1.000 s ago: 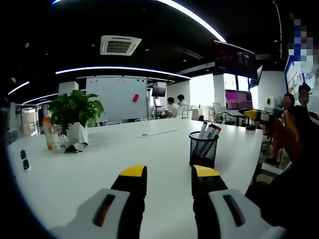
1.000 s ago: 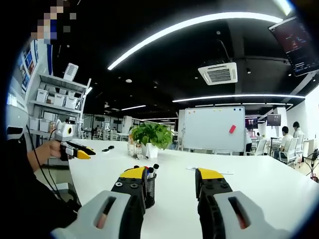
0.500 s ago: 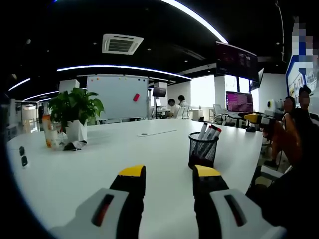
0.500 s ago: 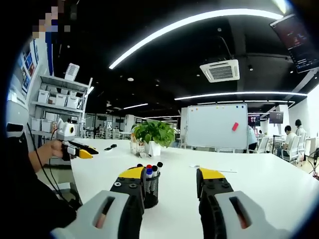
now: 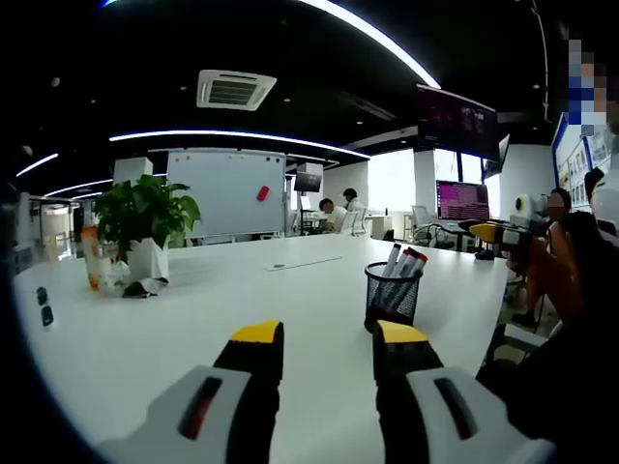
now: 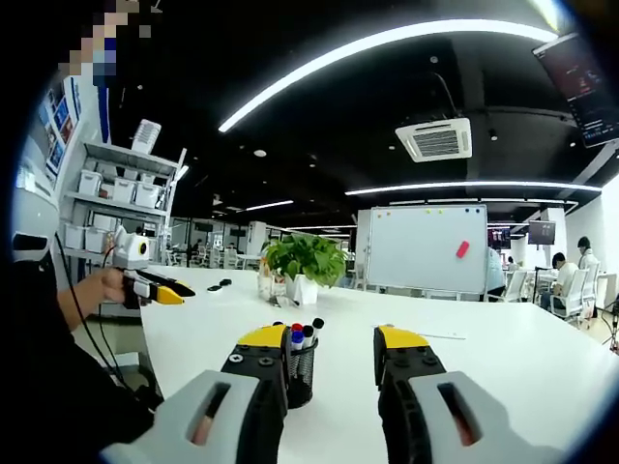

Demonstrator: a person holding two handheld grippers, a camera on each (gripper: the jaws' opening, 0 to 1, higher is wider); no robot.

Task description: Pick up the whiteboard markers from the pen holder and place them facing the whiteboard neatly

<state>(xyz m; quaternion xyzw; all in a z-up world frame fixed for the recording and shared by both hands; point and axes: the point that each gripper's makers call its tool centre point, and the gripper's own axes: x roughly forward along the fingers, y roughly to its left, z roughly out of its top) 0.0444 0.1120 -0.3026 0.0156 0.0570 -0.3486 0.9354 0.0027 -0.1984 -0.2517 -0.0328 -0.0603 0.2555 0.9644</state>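
The black wire-mesh pen holder (image 5: 392,296) stands upright on the white table (image 5: 193,309), near the edge where the person stands, with several whiteboard markers (image 5: 404,259) leaning out of its top; the right gripper view shows red, blue and black caps (image 6: 303,334). The freestanding whiteboard (image 5: 225,190) is well beyond the table's far edge.

The left gripper (image 5: 324,343) hangs over the table with its yellow-tipped jaws apart and nothing between them, the holder just ahead of its right jaw. The right gripper (image 6: 332,350) is likewise spread and empty, the holder sitting just behind its left jaw.

The main risk, as I judge it, is the light holder: a jaw brushing the mesh rim could tip it or slide it toward the table edge. The markers stand bunched together, so a grab could catch two at once or drag the holder up with them. A leaning marker could also slip from the pinch.
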